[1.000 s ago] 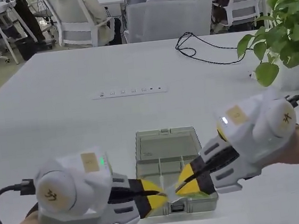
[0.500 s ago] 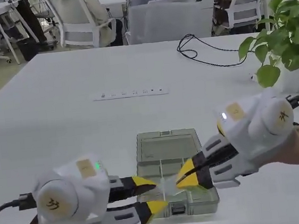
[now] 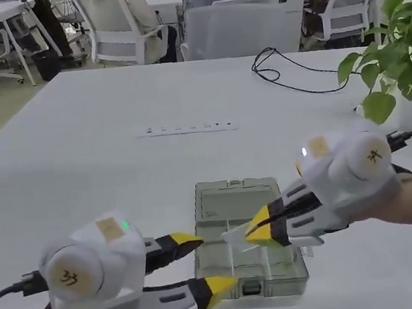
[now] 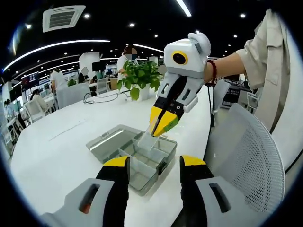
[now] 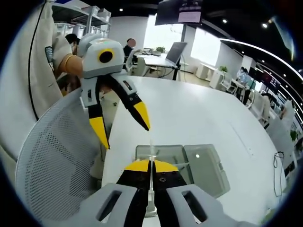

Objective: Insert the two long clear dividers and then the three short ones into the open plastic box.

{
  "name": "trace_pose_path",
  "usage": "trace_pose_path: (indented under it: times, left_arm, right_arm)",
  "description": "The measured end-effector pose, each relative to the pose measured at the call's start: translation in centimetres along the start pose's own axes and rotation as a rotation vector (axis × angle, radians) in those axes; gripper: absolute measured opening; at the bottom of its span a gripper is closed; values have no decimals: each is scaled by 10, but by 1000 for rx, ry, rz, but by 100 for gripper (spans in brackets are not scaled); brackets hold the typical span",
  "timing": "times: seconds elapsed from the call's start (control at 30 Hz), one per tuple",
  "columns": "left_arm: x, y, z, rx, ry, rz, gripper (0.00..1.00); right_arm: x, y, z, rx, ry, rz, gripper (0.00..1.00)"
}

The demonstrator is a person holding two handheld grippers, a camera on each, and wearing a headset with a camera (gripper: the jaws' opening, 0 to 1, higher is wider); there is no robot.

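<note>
Holding left gripper (image 3: 211,261) empty, jaws apart, at the near-left corner of the box (image 3: 282,283). Pinching a short divider (image 3: 236,234) in right gripper (image 3: 256,235), jaws clamped on it, tilted over the box's middle. Risking a skewed drop: missing its place, wedging crooked, or slipping from that thin edge grip.

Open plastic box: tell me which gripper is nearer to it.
Right. The right gripper, shut on a clear divider, hangs directly over the box. The left gripper, open, sits beside its near left corner, just short of it.
</note>
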State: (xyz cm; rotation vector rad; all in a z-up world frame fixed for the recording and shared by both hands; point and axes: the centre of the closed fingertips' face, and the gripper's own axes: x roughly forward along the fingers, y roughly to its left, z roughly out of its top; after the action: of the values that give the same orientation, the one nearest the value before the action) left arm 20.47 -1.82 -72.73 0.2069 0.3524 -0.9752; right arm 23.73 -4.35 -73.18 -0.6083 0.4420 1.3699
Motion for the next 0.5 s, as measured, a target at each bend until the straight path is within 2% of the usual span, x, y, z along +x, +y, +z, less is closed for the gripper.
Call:
trace_pose_path:
  times: [0.23, 0.5]
  left_arm:
    - [-4, 3, -2, -33, -9, 30, 49]
    - [-6, 6, -3, -65, -14, 54, 58]
  right_arm:
    - [9, -12, 0, 47, -2, -30, 2]
    - [19, -21, -4, 60, 4, -46, 2]
